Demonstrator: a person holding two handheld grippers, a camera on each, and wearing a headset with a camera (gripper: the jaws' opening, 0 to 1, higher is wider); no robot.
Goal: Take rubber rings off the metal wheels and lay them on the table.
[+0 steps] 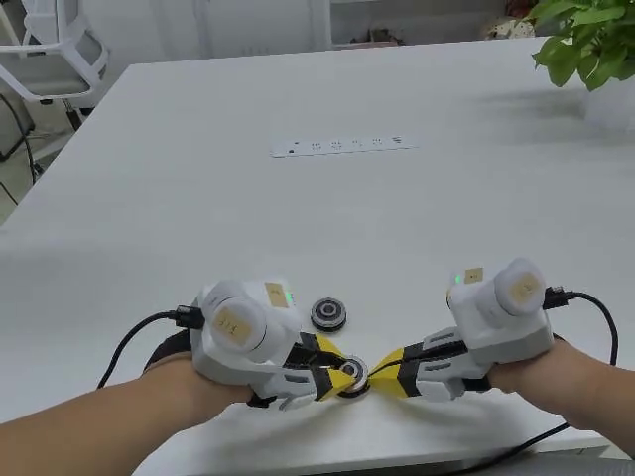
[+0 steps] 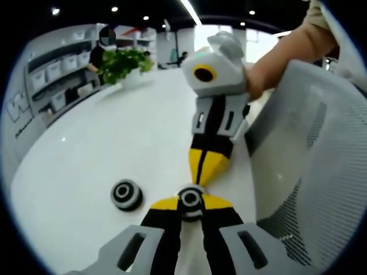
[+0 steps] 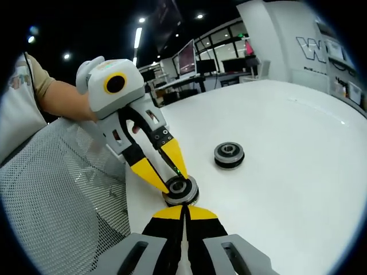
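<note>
A small metal wheel (image 1: 354, 374) with a black rubber ring sits near the table's front edge, between the two grippers. My left gripper (image 1: 345, 378) is shut on it, one yellow tip on each side of the wheel (image 2: 191, 199). My right gripper (image 1: 387, 363) comes in from the opposite side. Its jaws are shut together and its tips (image 3: 183, 212) touch the wheel's (image 3: 182, 189) rim. I cannot tell whether they pinch the ring. A second wheel (image 1: 328, 313) with its black ring lies flat on the table just beyond, untouched.
A white table (image 1: 298, 218) stretches ahead, with a flush socket strip (image 1: 340, 145) at its middle. A potted plant (image 1: 585, 40) stands at the far right corner. An office chair (image 1: 50, 50) is beyond the far left. A mesh chair back (image 2: 309, 143) is close to the front edge.
</note>
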